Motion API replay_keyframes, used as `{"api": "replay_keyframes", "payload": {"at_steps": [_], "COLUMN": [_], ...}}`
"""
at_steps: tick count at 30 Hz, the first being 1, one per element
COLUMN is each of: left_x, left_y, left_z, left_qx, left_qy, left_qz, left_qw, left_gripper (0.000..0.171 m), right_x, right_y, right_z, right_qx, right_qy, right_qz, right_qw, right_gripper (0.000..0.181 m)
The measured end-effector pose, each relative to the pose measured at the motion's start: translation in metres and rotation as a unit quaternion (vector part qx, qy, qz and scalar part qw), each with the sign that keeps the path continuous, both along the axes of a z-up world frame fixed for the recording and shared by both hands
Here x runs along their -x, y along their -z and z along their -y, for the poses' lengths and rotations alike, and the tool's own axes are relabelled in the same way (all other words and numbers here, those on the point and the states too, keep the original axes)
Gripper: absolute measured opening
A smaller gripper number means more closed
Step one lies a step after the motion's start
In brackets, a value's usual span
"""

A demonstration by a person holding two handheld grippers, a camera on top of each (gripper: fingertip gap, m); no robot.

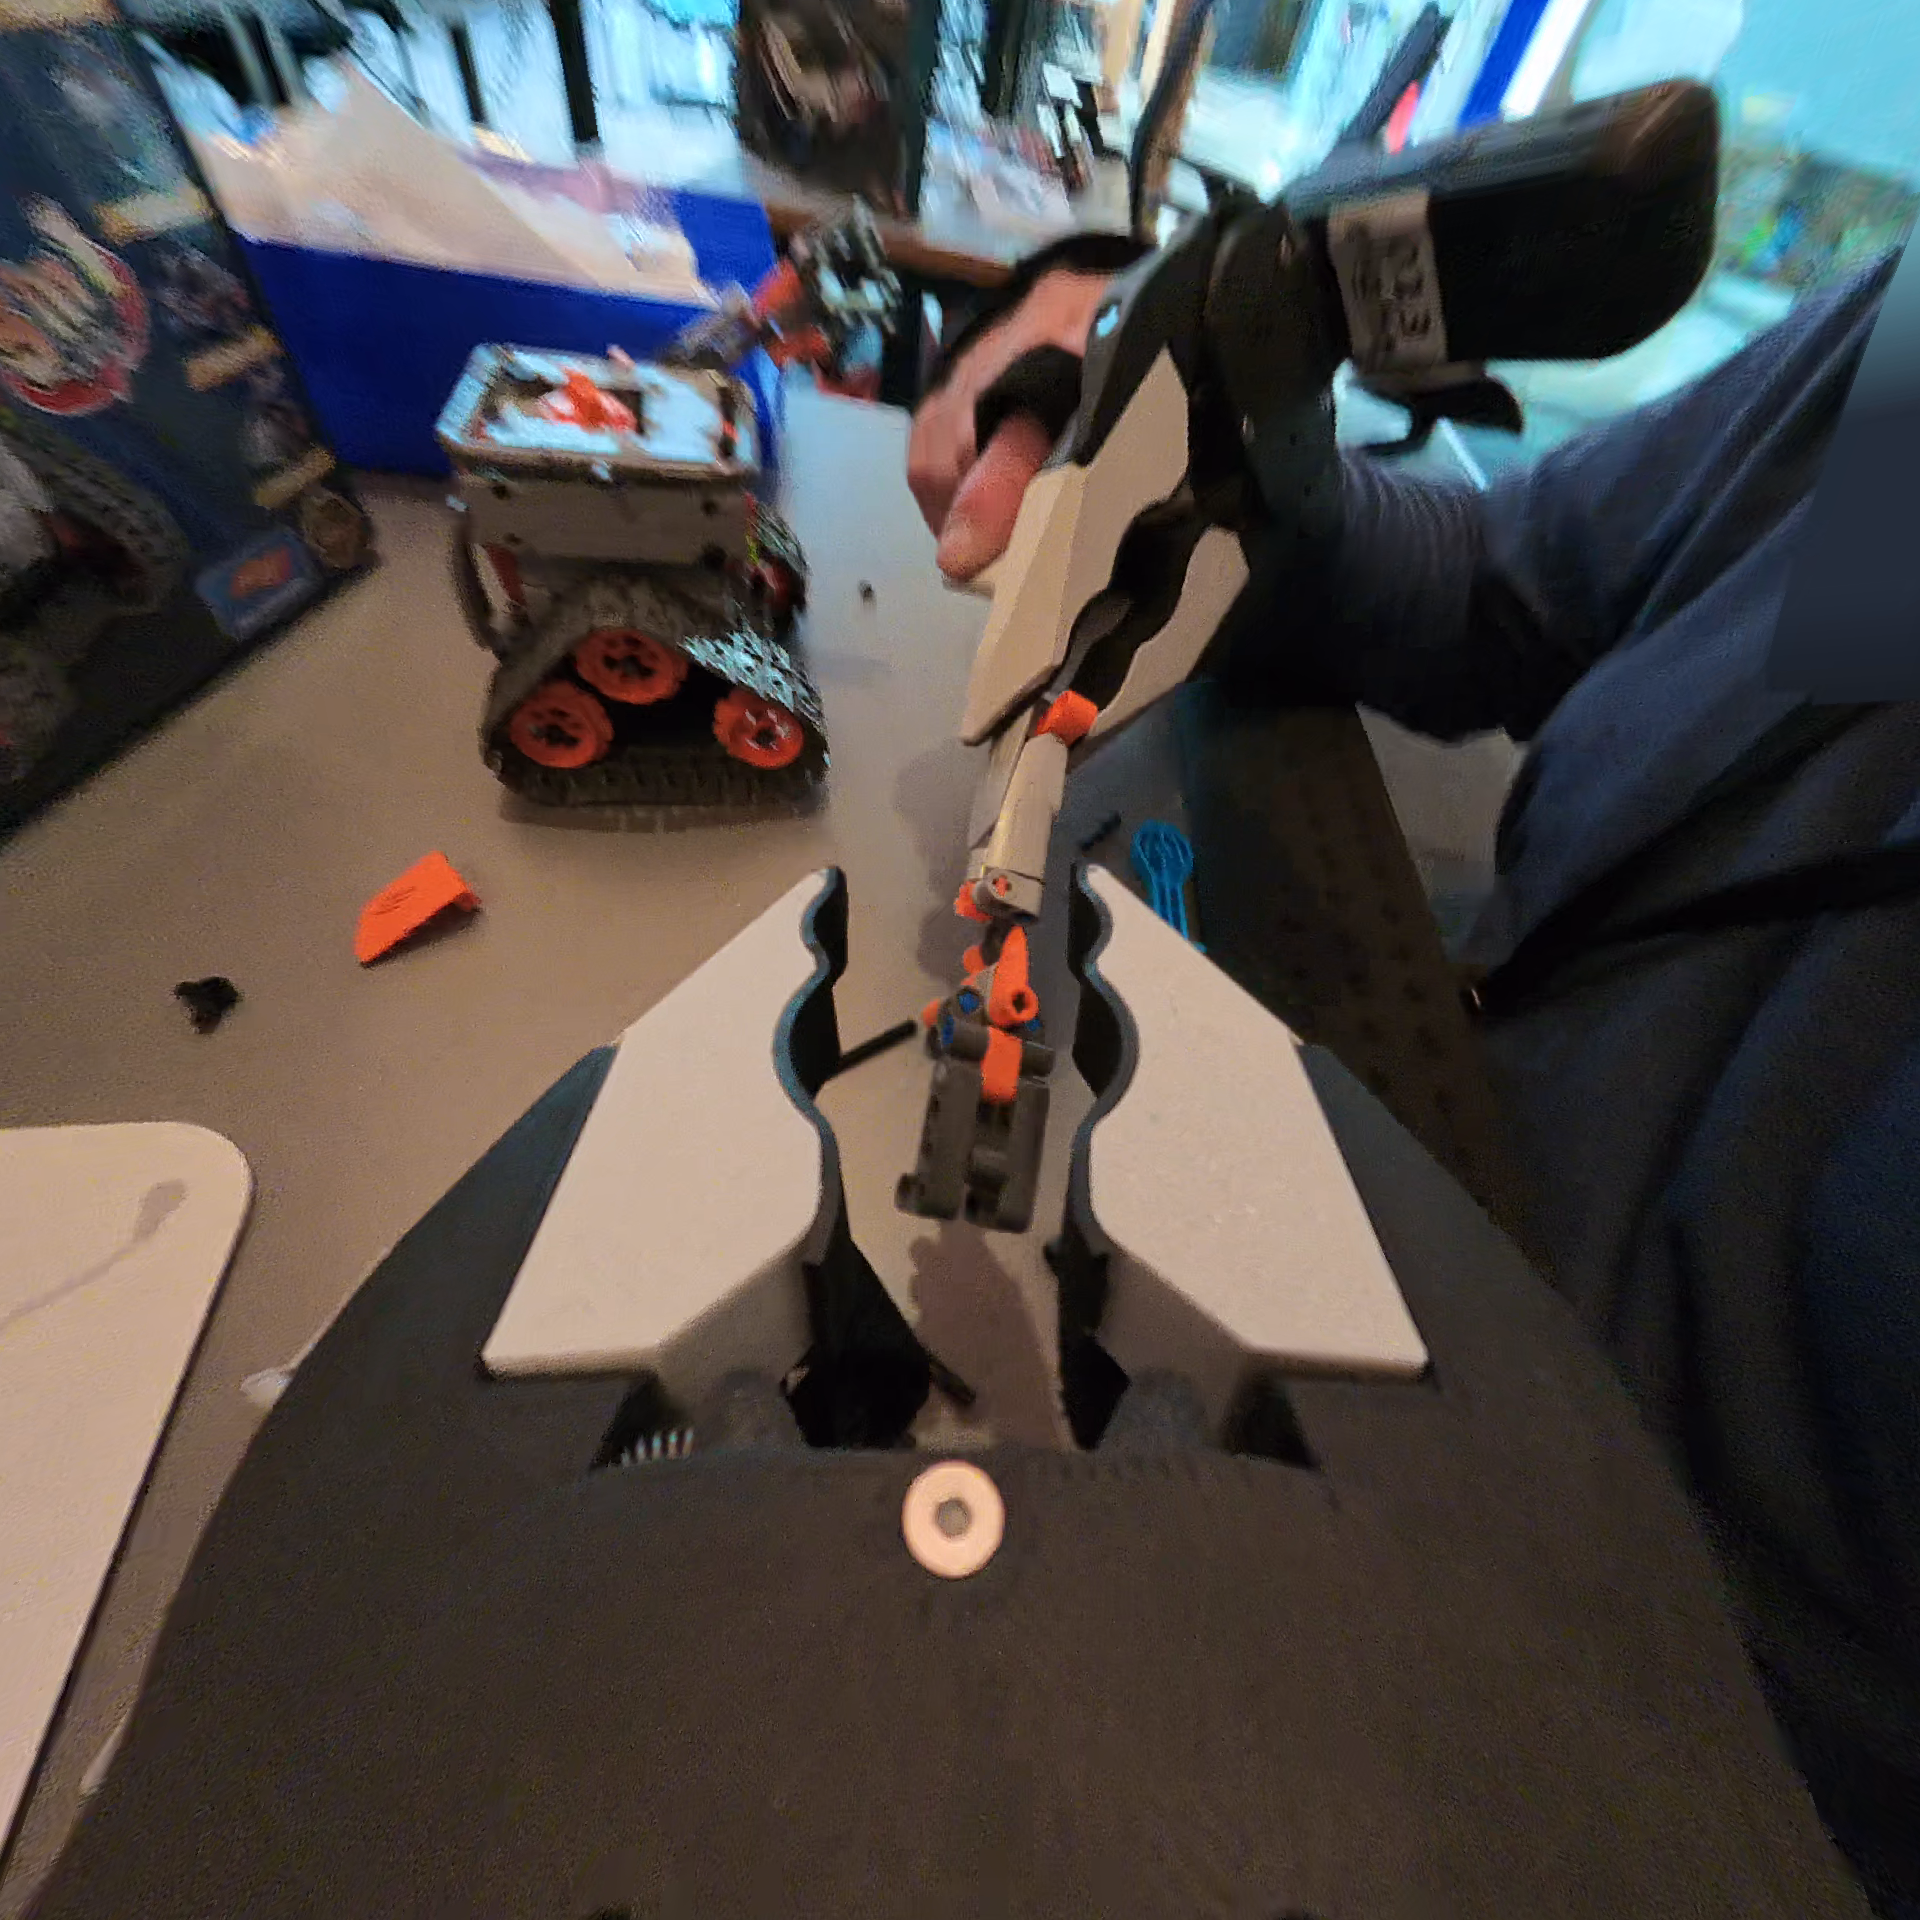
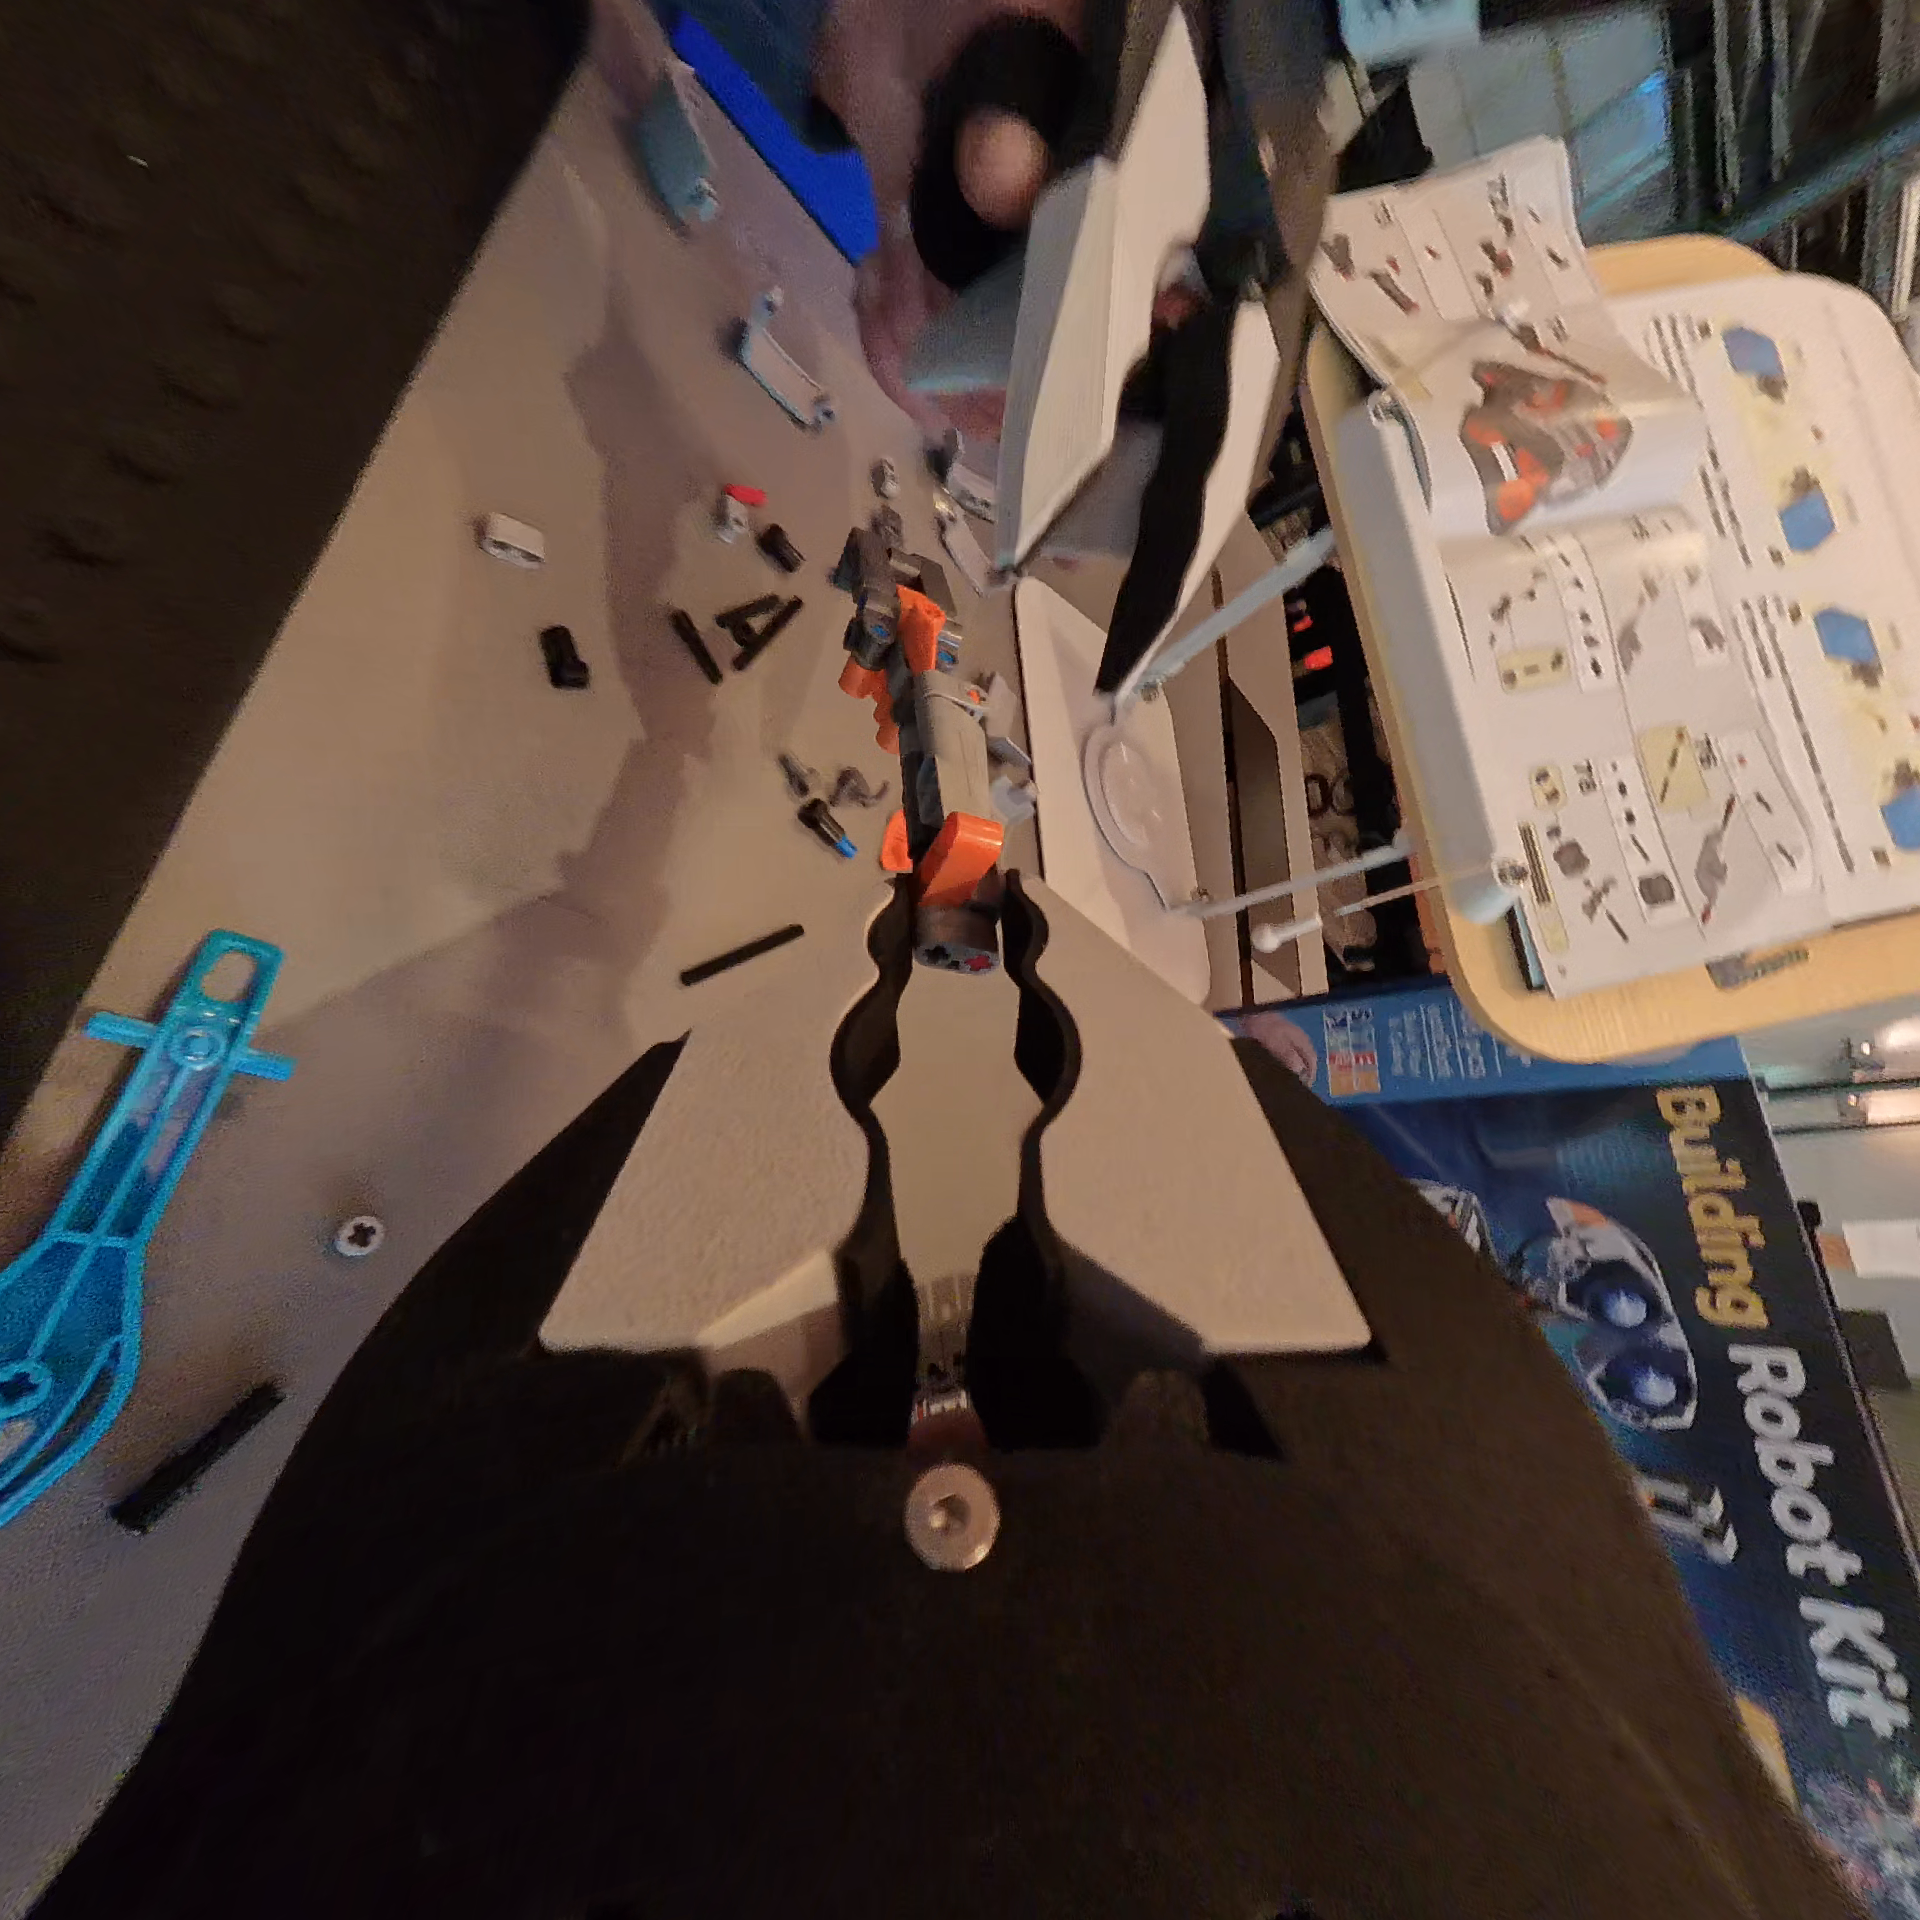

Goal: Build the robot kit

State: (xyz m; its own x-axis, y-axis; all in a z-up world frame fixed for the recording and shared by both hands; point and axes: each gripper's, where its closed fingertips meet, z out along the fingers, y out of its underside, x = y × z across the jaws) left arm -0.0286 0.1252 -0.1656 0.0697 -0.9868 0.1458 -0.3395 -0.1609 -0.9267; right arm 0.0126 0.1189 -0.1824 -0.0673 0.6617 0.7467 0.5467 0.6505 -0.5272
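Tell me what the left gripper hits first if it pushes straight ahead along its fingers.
Likely the grey-and-orange assembly hanging from the right gripper; it already sits between the left gripper's open fingers, though depth is uncertain.

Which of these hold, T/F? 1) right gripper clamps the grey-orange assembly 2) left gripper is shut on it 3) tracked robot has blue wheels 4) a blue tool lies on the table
1) True: the right gripper is shut on the end of the grey-orange assembly.
2) False: the left gripper is open; the assembly hangs between its fingers.
3) False: the tracked robot has orange wheels.
4) True: blue tool on the table.
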Motion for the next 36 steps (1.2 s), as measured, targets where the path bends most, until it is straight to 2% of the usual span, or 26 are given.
{"api": "replay_keyframes", "payload": {"at_steps": [5,8,11,13,18,20,26,30,36], "left_x": [-0.025,-0.036,-0.045,-0.05,-0.055,-0.057,-0.06,-0.06,-0.059], "left_y": [0.03,0.04,0.041,0.043,0.045,0.045,0.027,0.014,-0.003], "left_z": [0.028,0.041,0.048,0.046,0.041,0.037,0.023,0.006,-0.02], "left_qx": [0.022,0.036,0.038,0.048,0.056,0.055,0.058,0.081,0.106], "left_qy": [0.103,0.146,0.169,0.164,0.144,0.128,0.085,0.045,-0.016], "left_qz": [-0.099,-0.116,-0.101,-0.089,-0.059,-0.055,0.009,0.063,0.126], "left_qw": [0.989,0.982,0.98,0.981,0.986,0.989,0.995,0.994,0.986], "left_gripper": [0.036,0.024,0.023,0.015,0.012,0.012,0.012,0.012,0.012], "right_x": [0.007,0.005,0.003,0.003,0.0,-0.001,-0.01,-0.021,-0.03], "right_y": [0.0,-0.002,-0.002,-0.003,-0.003,-0.005,-0.021,-0.027,-0.041], "right_z": [0.016,0.018,0.02,0.02,0.013,0.007,-0.017,-0.035,-0.043], "right_qx": [-0.023,-0.029,-0.031,-0.029,-0.017,-0.016,0.023,0.055,0.124], "right_qy": [-0.032,-0.036,-0.041,-0.042,-0.032,-0.017,0.039,0.081,0.098], "right_qz": [0.011,0.011,0.01,0.01,0.001,-0.01,-0.065,-0.095,-0.155], "right_qw": [0.999,0.999,0.999,0.999,0.999,1.0,0.997,0.991,0.975], "right_gripper": [0.014,0.014,0.014,0.015,0.017,0.023,0.033,0.034,0.031]}}
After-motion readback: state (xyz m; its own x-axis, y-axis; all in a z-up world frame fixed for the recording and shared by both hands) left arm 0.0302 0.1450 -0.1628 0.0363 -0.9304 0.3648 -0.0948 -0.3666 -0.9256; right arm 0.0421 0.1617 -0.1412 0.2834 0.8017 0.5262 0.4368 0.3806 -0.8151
